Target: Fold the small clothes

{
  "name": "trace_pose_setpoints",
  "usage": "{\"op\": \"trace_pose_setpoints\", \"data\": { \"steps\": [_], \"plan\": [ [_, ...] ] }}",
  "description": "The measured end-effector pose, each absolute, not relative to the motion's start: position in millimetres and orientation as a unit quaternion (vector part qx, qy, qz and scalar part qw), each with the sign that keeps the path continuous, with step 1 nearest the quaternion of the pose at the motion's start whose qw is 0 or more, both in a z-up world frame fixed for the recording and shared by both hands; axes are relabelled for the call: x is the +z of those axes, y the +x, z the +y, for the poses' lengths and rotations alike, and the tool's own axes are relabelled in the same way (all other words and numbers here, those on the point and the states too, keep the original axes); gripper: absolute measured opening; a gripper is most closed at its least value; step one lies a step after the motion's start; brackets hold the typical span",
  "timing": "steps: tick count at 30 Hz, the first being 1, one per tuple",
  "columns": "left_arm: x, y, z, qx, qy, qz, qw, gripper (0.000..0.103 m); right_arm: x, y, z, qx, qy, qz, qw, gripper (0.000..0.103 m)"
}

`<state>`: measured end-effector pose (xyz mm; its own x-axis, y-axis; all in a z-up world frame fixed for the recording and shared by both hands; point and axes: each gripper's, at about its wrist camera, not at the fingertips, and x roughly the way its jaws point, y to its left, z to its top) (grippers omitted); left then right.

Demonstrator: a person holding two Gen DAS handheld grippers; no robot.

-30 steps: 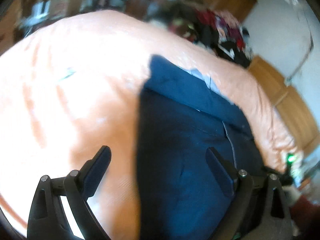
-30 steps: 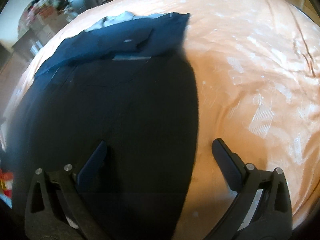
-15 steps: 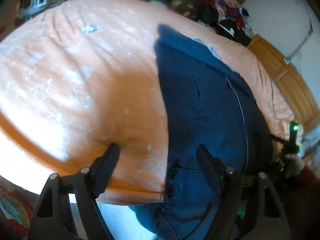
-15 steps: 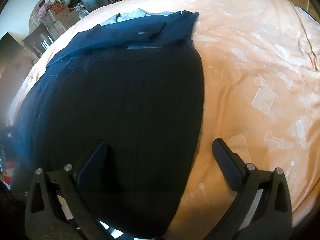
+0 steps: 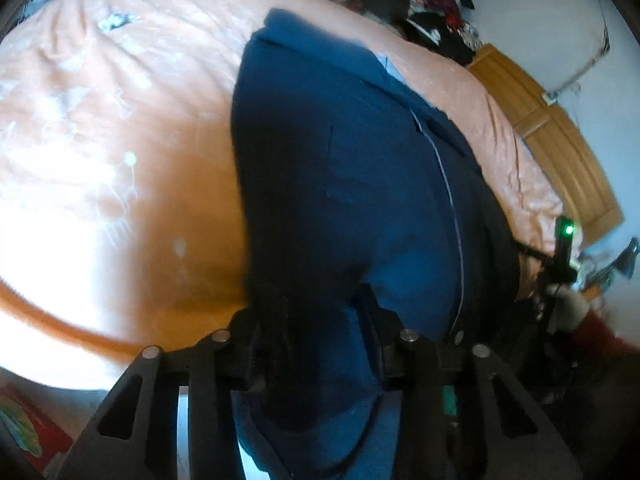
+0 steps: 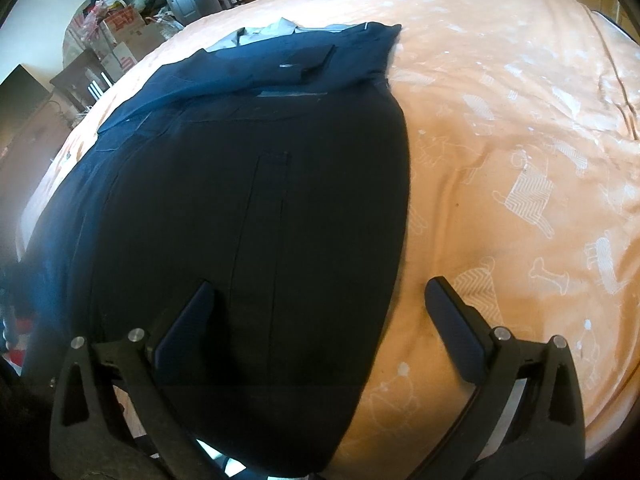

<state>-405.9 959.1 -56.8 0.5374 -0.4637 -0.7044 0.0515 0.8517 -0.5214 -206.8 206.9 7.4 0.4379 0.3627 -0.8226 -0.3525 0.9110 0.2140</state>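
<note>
A navy garment [image 5: 340, 160] lies flat on the orange bedcover [image 5: 100, 140], its hem hanging over the near edge of the bed. My left gripper [image 5: 320, 320] has its fingers drawn in on the garment's near left hem, with cloth bunched between them. In the right wrist view the same garment [image 6: 248, 184] spreads away from me, its far end folded over. My right gripper [image 6: 316, 312] stands open, straddling the garment's near right edge, one finger over cloth and one over the bedcover [image 6: 520, 160].
A pale grey cloth [image 6: 260, 34] peeks out under the garment's far end. A pile of clothes [image 5: 420, 0] and a wooden bed board [image 5: 560, 152] lie beyond the bed. Cardboard boxes [image 6: 124, 28] stand at the far left. A gloved hand [image 5: 568, 308] holds the other tool.
My left gripper dropped to the bed's near edge and its fingers closed in on the garment's hem. The right gripper drew back slightly and stayed open.
</note>
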Motion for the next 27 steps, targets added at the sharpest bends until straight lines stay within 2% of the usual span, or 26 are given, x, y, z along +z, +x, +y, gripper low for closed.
{"op": "trace_pose_setpoints", "data": {
  "steps": [3,5,7,8,9,11,14,16,27],
  "plan": [
    [-54,-396,961,-0.161,-0.257,0.448,0.841,0.043,13,-207,203,0.221,0.019,0.498,0.838,0.103],
    [-59,-384,960,-0.161,-0.268,0.462,0.83,0.042,25,-205,186,0.249,0.075,0.51,0.82,0.099],
    [-64,-378,963,-0.164,-0.279,0.471,0.821,0.023,36,-205,159,0.266,0.135,0.514,0.805,0.096],
    [-65,-379,963,-0.167,-0.282,0.474,0.817,0.011,40,-205,145,0.269,0.154,0.515,0.799,0.091],
    [-66,-379,962,-0.172,-0.286,0.473,0.815,0.012,42,-205,133,0.272,0.168,0.518,0.793,0.087],
    [-71,-378,966,-0.176,-0.305,0.47,0.809,0.012,36,-204,116,0.284,0.192,0.539,0.769,0.062],
    [-82,-378,973,-0.182,-0.344,0.457,0.8,0.012,12,-205,113,0.306,0.222,0.586,0.717,0.056],
    [-84,-378,973,-0.182,-0.36,0.45,0.797,0.013,0,-210,119,0.3,0.202,0.606,0.709,0.054],
    [-85,-379,971,-0.174,-0.371,0.446,0.796,0.015,-9,-224,140,0.345,0.232,0.609,0.675,0.056]
  ]
}}
